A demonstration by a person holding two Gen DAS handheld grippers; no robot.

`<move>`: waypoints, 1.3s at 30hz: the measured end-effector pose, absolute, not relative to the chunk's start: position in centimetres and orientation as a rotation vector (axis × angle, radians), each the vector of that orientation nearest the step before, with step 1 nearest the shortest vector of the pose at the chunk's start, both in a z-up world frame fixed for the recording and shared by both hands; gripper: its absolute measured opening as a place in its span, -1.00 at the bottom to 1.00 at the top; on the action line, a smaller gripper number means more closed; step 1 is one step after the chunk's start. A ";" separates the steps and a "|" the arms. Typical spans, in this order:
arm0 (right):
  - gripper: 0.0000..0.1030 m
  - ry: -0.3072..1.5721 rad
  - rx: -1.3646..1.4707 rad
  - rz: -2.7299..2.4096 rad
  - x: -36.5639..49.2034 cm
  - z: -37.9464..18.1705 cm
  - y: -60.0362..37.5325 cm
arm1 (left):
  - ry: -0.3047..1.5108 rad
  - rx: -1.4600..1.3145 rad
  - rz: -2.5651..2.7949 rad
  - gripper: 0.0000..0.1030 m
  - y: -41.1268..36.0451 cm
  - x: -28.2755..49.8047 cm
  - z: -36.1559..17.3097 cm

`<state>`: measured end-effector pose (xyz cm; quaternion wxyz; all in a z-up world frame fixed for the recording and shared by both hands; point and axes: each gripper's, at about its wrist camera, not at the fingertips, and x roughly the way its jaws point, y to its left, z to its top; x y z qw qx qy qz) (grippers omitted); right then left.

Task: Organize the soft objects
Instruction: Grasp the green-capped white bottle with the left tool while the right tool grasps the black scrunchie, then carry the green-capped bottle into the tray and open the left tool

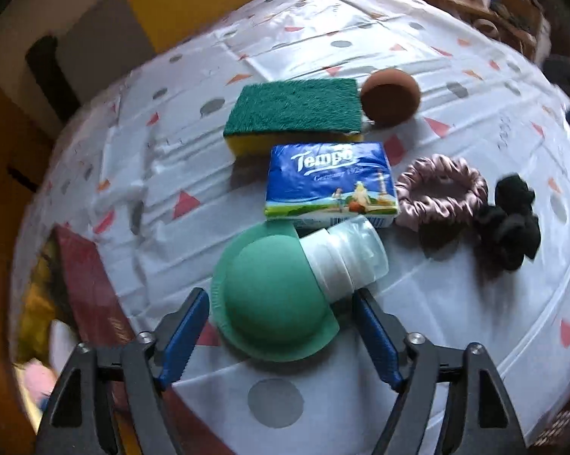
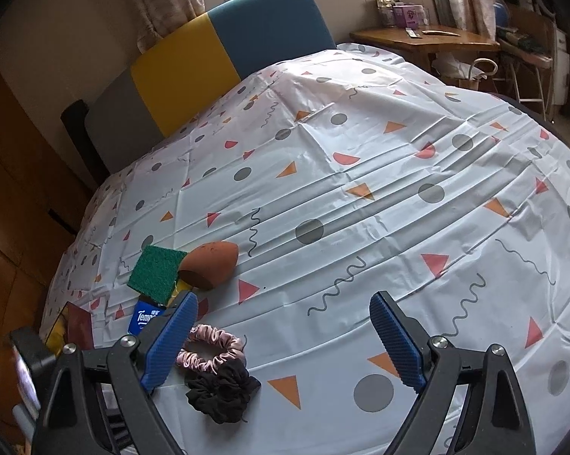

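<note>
The green squeeze bottle (image 1: pixel 275 299) lies on the tablecloth (image 1: pixel 436 284) between the left claw's (image 1: pixel 281 331) spread, untouching jaws.

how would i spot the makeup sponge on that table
On the patterned tablecloth, find the row of soft things and its green-topped scouring sponge. The makeup sponge sits against that sponge's right end in the left wrist view: the only brown, smooth, egg-shaped piece there.
</note>
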<state>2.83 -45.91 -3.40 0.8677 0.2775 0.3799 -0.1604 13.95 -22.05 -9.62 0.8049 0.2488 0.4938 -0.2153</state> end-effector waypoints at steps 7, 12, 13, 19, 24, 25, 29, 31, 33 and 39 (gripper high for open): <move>0.80 0.806 0.549 -0.326 3.1 -3.4 -45.5 | 1.020 0.404 -0.529 -0.08 -20.3 11.5 -8.5; 0.80 0.836 0.531 -0.314 3.4 -3.9 -45.0 | 1.014 0.382 -0.578 -0.09 -19.6 8.0 -8.3; 0.80 0.841 0.530 -0.309 3.5 -4.0 -45.0 | 1.018 0.367 -0.587 -0.09 -19.4 7.3 -8.2; 0.79 0.927 0.597 -0.140 4.5 -5.3 -43.9 | 1.006 0.353 -0.609 -0.09 -19.1 4.6 -8.2; 0.79 1.034 0.510 -0.037 5.5 -6.3 -41.2 | 1.002 0.360 -0.596 -0.08 -19.4 4.5 -8.6; 0.79 1.047 0.484 -0.021 5.6 -6.3 -40.6 | 1.000 0.367 -0.594 -0.07 -19.5 4.5 -8.7; 0.79 1.108 0.380 0.003 5.9 -7.1 -38.8 | 0.994 0.371 -0.591 -0.06 -19.5 4.5 -9.0; 0.65 1.144 0.342 -0.001 6.2 -7.9 -38.4 | 0.986 0.382 -0.588 -0.06 -19.6 4.4 -9.1; -0.52 1.177 0.263 -0.009 6.4 -8.6 -37.7 | 0.981 0.382 -0.583 -0.06 -19.6 4.3 -9.2; -0.64 1.204 0.255 -0.012 6.3 -9.6 -37.8 | 0.966 0.376 -0.588 -0.07 -19.4 4.2 -9.3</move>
